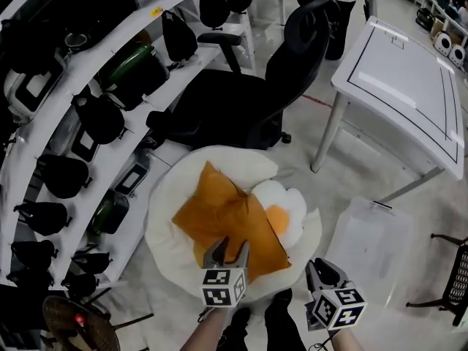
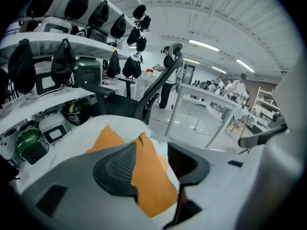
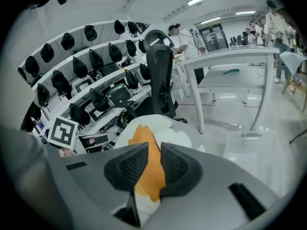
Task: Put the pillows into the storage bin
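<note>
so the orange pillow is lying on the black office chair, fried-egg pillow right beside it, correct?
Not quite. The orange pillow lies on the big white round cushion on the floor, not on the black office chair, which stands behind it. The fried-egg pillow is right beside it, as you said. The head view shows this.

We find open floor to our right, between the pillows (image 1: pixel 227 221) and the clear storage bin (image 1: pixel 365 232). The shelf rack (image 1: pixel 80 68) crowds our left; the office chair (image 1: pixel 241 108) and table leg (image 1: pixel 327 134) block ahead.
</note>
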A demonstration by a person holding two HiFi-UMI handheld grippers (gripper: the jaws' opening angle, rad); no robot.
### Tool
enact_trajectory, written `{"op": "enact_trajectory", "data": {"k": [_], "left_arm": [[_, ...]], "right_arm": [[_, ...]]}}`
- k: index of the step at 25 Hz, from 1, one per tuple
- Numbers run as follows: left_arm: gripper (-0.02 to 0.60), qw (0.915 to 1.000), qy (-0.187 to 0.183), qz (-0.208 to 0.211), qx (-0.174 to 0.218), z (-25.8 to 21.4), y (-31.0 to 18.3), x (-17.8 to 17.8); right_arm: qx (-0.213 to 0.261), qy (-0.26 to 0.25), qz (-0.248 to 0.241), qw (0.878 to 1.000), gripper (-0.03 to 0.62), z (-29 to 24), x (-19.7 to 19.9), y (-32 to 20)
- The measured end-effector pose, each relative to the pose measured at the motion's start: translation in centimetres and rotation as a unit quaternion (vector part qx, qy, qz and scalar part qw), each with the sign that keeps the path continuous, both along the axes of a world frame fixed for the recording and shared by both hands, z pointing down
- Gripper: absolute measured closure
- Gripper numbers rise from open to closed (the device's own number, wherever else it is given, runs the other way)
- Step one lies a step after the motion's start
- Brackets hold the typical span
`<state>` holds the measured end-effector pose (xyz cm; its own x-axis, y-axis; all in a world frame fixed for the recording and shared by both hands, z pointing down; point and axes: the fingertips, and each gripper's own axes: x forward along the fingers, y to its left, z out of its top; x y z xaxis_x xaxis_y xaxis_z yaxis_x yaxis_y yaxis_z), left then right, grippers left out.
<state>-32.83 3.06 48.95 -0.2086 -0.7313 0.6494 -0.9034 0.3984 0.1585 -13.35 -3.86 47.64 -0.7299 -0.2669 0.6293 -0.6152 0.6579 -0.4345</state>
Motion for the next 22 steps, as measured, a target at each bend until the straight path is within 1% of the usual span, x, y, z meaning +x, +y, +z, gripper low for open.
{"op": "enact_trajectory", "data": {"k": [5,11,16,19,22], "left_arm": [[0.398,0.9999,-0.010,-0.002,-0.012,2.3,-3.4,-1.2],[0.397,0.9991,-0.014,0.003,-0.040,5.2,-6.3,-2.4],[0.397,0.9976,-0.032,0.008,-0.061,7.8,-8.4,-4.1],[0.397,0.9968,-0.030,0.002,-0.074,9.4,-9.5,-5.3],[0.397,0.9950,-0.031,0.003,-0.095,11.2,-10.6,-6.1]], "right_arm": [[-0.006,-0.001,-0.010,1.000,0.517,1.8,-1.2,-2.0],[-0.012,-0.002,-0.020,1.000,0.519,3.4,-2.8,-3.7],[-0.018,0.005,-0.030,0.999,0.520,5.5,-3.9,-4.7],[-0.023,0.010,-0.034,0.999,0.520,6.7,-4.2,-5.0],[-0.030,0.012,-0.033,0.999,0.522,7.7,-4.3,-5.1]]}}
